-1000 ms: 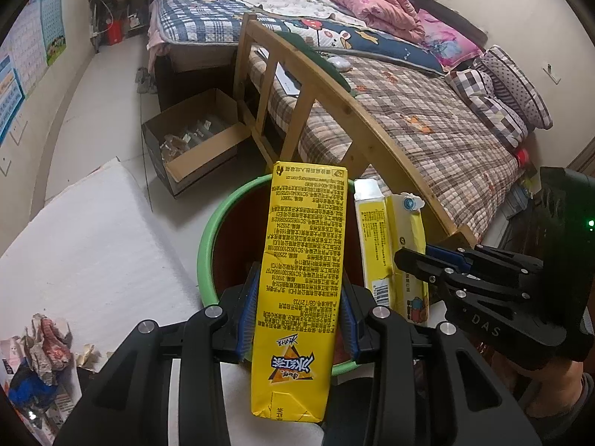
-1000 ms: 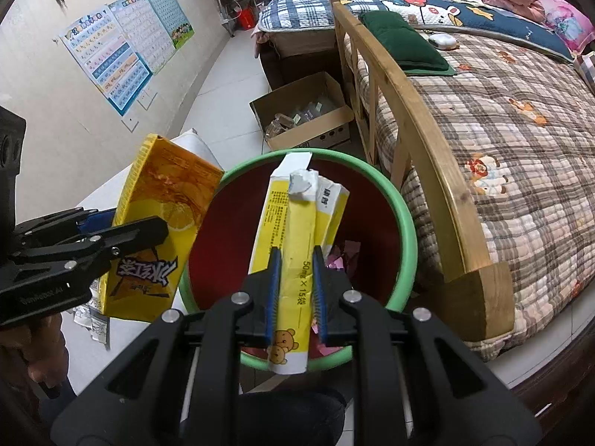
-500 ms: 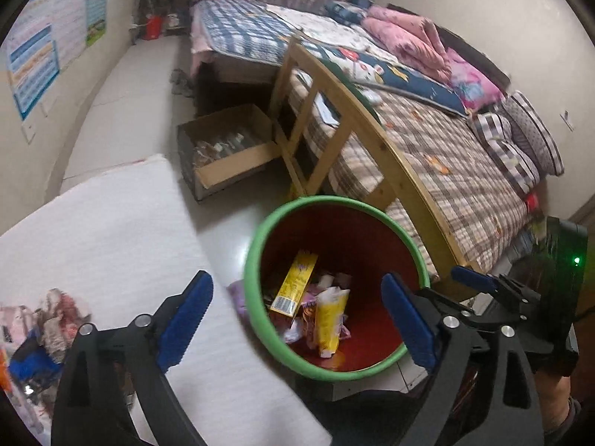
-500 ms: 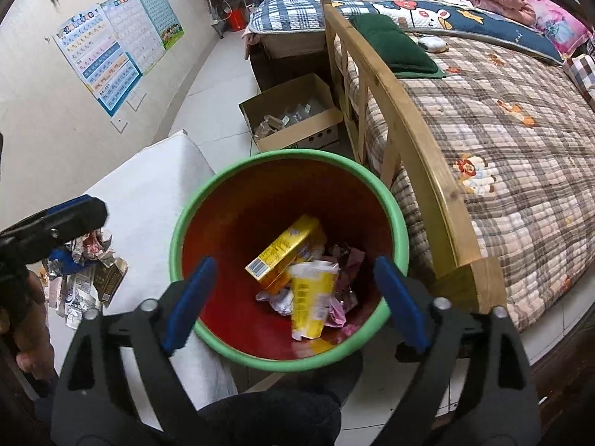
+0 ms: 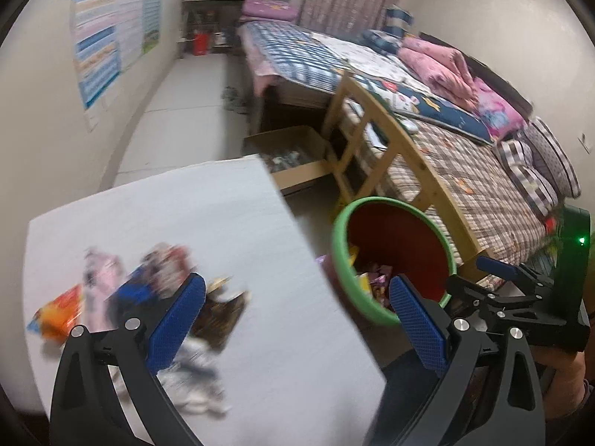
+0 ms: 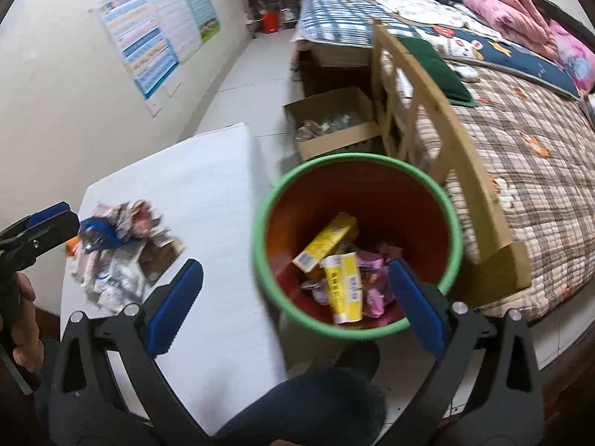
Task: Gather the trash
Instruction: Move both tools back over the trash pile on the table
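1. Part of the task looked done: the green-rimmed bin (image 6: 357, 245) in the middle of the right wrist view already held a yellow carton (image 6: 325, 247), a yellow-and-white packet (image 6: 344, 286) and some pink wrappers (image 6: 375, 290) on its bottom.
2. Much was still left: a heap of crumpled trash (image 6: 119, 252) lay on the white table (image 6: 208, 200) at the left of that view, well apart from the bin. In the left wrist view the same heap showed blurred at the lower left, with an orange wrapper (image 5: 57, 312) at its edge.
3. The left claw (image 5: 293, 325) was opening and nearly at its widest; nothing was between its blue pads, and the heap lay behind the left pad.
4. The right claw (image 6: 293, 308) was also opening, almost fully spread and empty, above the near rim of the bin.
5. Around them: a wooden bed frame (image 6: 438, 119) stood just beside the bin at the right, an open cardboard box (image 6: 334, 122) was on the floor behind it, and posters (image 6: 156, 33) hung on the wall at the upper left.
6. I judged that nothing stood between the claws and the heap; only the table edge and the bin rim were close together.
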Demonstrator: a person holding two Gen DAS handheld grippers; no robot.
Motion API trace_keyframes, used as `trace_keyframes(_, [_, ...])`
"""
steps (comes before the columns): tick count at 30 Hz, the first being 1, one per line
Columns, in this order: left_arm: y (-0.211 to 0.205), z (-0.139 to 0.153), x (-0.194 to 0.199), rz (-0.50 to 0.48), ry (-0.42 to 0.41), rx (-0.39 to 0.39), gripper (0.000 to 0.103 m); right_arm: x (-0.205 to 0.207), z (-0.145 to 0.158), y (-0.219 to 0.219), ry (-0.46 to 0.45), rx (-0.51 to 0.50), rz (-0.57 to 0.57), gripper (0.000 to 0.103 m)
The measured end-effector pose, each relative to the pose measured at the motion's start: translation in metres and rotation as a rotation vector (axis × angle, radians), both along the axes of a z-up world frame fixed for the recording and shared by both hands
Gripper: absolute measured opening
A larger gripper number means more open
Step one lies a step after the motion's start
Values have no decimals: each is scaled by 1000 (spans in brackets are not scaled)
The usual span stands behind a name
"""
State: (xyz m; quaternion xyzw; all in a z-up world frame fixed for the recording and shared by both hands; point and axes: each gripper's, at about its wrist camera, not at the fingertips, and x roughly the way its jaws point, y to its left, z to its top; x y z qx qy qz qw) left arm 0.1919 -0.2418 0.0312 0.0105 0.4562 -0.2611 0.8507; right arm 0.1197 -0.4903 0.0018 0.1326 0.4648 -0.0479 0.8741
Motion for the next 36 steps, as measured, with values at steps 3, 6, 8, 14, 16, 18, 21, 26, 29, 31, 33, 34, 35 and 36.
trace_keyframes(3, [37, 2, -9, 52, -8, 2, 95, -3, 4, 26, -1, -9, 35, 98])
trace_keyframes(6, [75, 2, -18, 110, -17, -4, 95, -4, 7, 50, 0, -14, 66, 98])
trace_keyframes(8, [102, 1, -25, 154, -39, -2, 95, -5, 8, 66, 0, -18, 87, 98])
trace_keyframes(14, [162, -7, -38, 253, -40, 58, 95, -1, 7, 112, 13, -13, 156, 98])
trace_keyframes(16, [182, -11, -39, 279, -9, 55, 95, 2, 5, 126, 20, -8, 177, 98])
trace_keyframes(18, [203, -14, -41, 295, 31, 25, 95, 6, 3, 141, 28, 0, 195, 98])
trace_keyframes(21, [223, -18, -44, 325, 36, 19, 95, 8, 2, 158, 29, 4, 220, 98])
trace_keyframes(26, [240, -23, -46, 350, 49, 5, 95, 15, -1, 177, 31, -8, 242, 98])
trace_keyframes(29, [247, -29, -38, 370, 71, -8, 95, 20, -5, 183, 39, -9, 247, 98])
trace_keyframes(31, [250, -34, -31, 383, 83, -16, 95, 24, -9, 184, 47, -9, 247, 98])
trace_keyframes(33, [253, -39, -25, 391, 93, -21, 95, 29, -14, 185, 58, -8, 245, 98])
trace_keyframes(34, [254, -42, -20, 395, 100, -25, 94, 31, -16, 184, 63, -7, 243, 98])
trace_keyframes(35, [256, -44, -17, 398, 104, -26, 94, 34, -19, 184, 69, -5, 241, 98])
trace_keyframes(36, [257, -48, -11, 402, 111, -29, 94, 36, -21, 185, 75, -4, 240, 98])
